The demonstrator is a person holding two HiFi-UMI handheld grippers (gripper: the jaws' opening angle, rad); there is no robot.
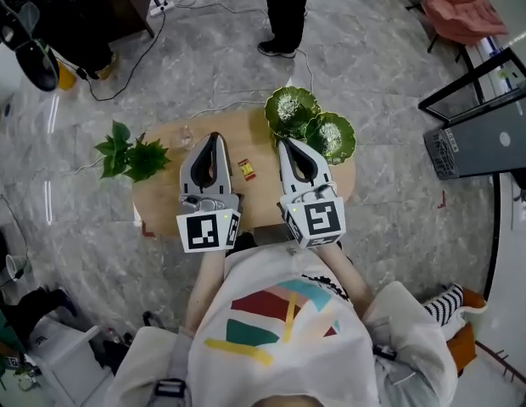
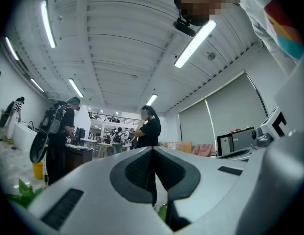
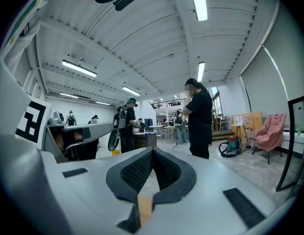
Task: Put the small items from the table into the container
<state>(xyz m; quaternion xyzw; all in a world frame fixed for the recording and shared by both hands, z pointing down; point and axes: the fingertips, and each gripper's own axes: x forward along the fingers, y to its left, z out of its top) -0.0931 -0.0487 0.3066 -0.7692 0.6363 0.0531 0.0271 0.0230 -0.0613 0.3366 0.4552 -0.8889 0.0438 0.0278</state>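
Small item (image 1: 246,170), red and yellow, lay on the wooden table (image 1: 158,202) between my two tongs. My left tongs (image 1: 214,136) and right tongs (image 1: 285,143) were both shut tight, holding nothing. One green dish (image 1: 291,108) touched a second green dish (image 1: 331,136) at the table's far edge.

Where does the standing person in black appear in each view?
Head view: the person in black is at top centre, legs and shoes only.
Left gripper view: mid-picture, just above the jaw tips.
Right gripper view: right of centre, full figure.
Shared landmark: the pink chair, right of this person in every picture.
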